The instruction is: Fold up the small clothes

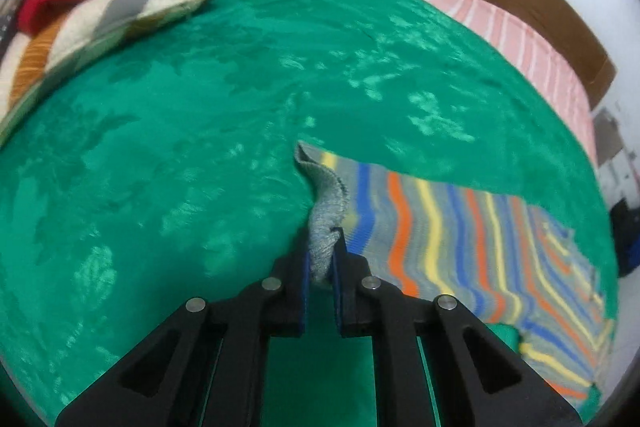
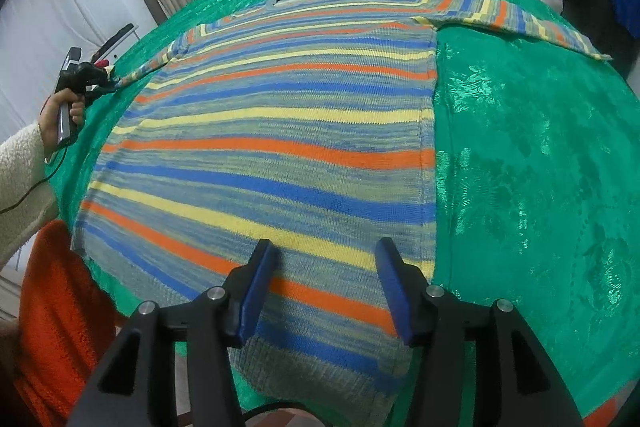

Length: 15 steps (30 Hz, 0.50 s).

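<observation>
One green patterned bedspread [image 2: 520,147] covers the bed, and a striped knit sweater [image 2: 280,131] lies spread flat on it. The left gripper [image 1: 320,251] pinches the sweater's grey sleeve cuff [image 1: 324,227] between its blue pads. The right gripper [image 2: 324,283] hovers with jaws spread above the sweater's hem, holding nothing.

Saw a striped knit sweater [image 2: 280,131] spread flat on the bed's green cover [image 2: 532,163], one sleeve [image 2: 520,19] stretched toward the upper right. Found the right tongs [image 2: 326,291] hovering over the hem, blue pads apart, nothing pinched. At far left, noted a hand [image 2: 60,115] holding the left tongs [image 2: 110,81] against the other sleeve's tip [image 2: 148,69].
</observation>
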Tool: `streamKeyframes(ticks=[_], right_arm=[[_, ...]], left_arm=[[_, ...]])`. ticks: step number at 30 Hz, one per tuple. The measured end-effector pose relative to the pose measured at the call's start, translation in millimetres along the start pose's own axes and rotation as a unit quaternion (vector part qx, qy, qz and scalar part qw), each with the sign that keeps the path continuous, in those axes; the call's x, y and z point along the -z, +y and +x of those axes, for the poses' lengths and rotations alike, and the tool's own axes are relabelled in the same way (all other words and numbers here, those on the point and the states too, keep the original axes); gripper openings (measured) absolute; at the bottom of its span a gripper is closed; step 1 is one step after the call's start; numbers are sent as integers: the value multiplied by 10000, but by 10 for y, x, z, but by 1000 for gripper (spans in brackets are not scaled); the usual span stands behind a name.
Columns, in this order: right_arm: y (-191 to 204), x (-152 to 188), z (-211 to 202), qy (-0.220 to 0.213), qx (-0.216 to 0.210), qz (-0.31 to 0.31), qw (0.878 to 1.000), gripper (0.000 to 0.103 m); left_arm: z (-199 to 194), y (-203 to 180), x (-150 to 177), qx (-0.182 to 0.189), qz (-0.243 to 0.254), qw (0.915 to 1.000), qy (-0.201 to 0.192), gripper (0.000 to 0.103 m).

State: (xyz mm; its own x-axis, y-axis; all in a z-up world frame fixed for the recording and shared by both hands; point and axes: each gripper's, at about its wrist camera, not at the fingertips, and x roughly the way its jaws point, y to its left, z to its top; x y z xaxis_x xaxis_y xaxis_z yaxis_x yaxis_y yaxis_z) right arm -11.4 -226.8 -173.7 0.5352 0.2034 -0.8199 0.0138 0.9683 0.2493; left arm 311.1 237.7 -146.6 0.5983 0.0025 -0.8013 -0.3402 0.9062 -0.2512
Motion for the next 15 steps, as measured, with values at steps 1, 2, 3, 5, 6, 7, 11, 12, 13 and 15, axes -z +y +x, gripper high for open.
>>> streamKeyframes(ticks=[1,2,3,5,6,7,11,12,13,15], right_arm=[[2,-1,8,8,13,-12,10000,53],[4,-1,14,13,28,-15,10000,53],[2,-3,19,18,39,-16,10000,53],[10,-4,25,21,75,-21,10000,53],[14,-6,27,20,90,-28,10000,53],[17,-5,28,19,103,-38,9999,54],[9,-22,-19,37,57,-35,10000,55],[-9,-25,-67,30,1,-19,10000,55],[-50,-25,-161,-35,-71,30,10000,56],[-173,-1,-399,-274,-117,151,9994,64]], left_arm=[[11,61,-5,-42,-62,10000,-2,7],[30,81,24,-107,-125,9999,10,7],[20,241,11,-123,-145,9998,28,7],[55,271,41,-185,-75,9998,51,7],[67,281,37,-173,-8,9998,68,10],[78,288,-2,-173,55,9998,102,17],[-319,268,123,-31,441,9990,-50,57],[-447,248,177,153,584,9981,-82,66],[-615,217,285,406,815,9958,-73,71],[-937,112,603,1097,1410,9836,239,80]])
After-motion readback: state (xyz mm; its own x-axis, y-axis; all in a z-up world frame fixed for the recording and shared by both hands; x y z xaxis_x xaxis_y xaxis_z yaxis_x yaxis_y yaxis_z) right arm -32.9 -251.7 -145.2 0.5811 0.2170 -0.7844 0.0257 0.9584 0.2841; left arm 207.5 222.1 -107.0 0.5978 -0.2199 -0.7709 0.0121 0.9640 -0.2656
